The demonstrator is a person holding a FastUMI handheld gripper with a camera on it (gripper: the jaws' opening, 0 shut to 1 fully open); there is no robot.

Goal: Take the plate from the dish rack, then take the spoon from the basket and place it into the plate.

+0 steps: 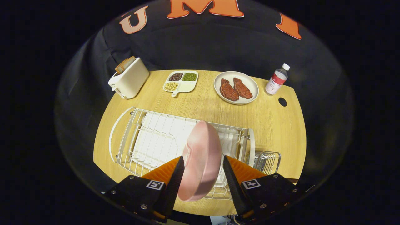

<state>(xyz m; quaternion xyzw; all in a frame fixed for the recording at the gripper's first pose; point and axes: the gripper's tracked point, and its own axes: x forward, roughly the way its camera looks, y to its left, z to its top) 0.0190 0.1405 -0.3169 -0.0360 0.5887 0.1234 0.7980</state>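
Note:
A pink plate (201, 159) stands on edge between the fingers of my gripper (202, 160), above the near right part of the white wire dish rack (140, 140). Both fingers lie against the plate's two faces, so the gripper is shut on it. The plate's lower edge reaches the rack's front wire, and I cannot tell whether it still rests in a slot. A small wire basket (267, 161) hangs on the rack's right end, just beyond the right finger. What lies inside the basket is too small to make out.
The wooden table (275, 125) also carries a white toaster (129, 78) with bread at the far left, a divided dish of beans (181, 82), a white plate with two meat pieces (236, 87) and a bottle (276, 79) at the far right.

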